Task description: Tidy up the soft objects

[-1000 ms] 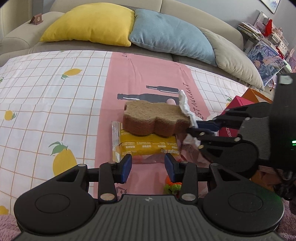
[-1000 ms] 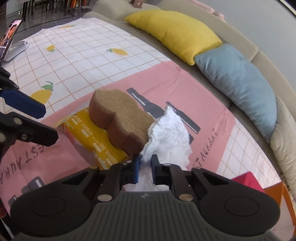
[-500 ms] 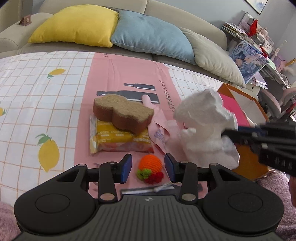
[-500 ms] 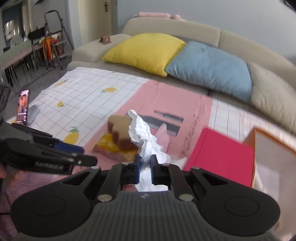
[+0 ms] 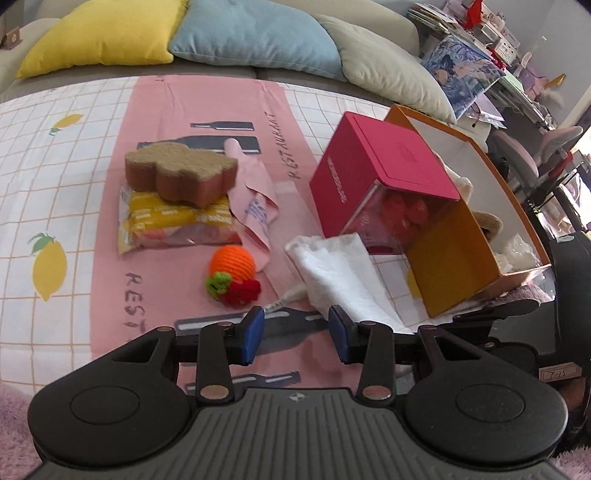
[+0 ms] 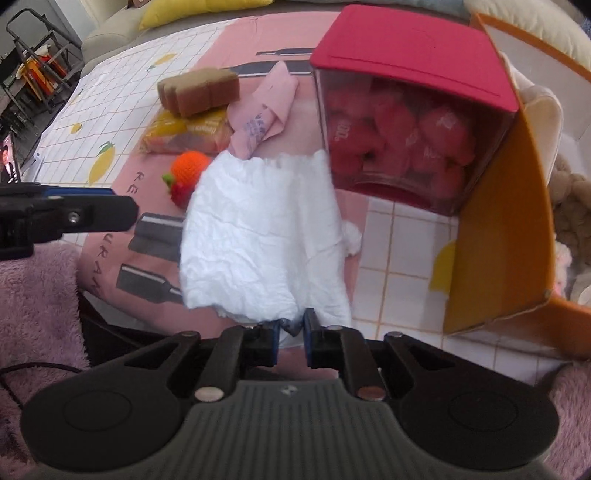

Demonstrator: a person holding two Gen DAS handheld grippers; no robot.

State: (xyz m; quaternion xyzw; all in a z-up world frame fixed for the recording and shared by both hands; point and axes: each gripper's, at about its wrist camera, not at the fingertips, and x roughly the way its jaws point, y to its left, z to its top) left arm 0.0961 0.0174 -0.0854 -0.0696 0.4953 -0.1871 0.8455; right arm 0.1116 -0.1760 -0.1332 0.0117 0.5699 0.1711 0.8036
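Now your right gripper (image 6: 290, 338) has carried the white tissue (image 6: 258, 236) away from the sponge and brought it down on the cloth just ahead of its tips. Its jaws have just been opening: the crumpled tail of the tissue lies in the narrow gap between the pads, but they no longer seem to press it, so judge it released. It lies just short of the orange box (image 6: 498, 221), not in it; if that box is the bin for soft things, this one is not yet put away.

Your left gripper (image 5: 295, 334) hovers half spread with nothing between its fingers. Just beyond its tips sits the knitted orange toy (image 5: 231, 266), with the same tissue a little to their right.

Farther ahead lie the pink cloth (image 5: 255, 192), then the brown sponge (image 5: 181, 173) resting on the yellow snack packet (image 5: 173, 221), all untouched. To the right, the red-lidded box (image 5: 384, 166) leans against the orange box, red items visible through its clear side.

All of it rests on a tablecloth (image 5: 74, 166) of white grid with lemons and a pink strip printed with bottles. Beyond its far edge runs a sofa with yellow cushion (image 5: 99, 33), blue cushion (image 5: 251, 33) and grey cushion (image 5: 391, 77); cluttered shelves stand far right.
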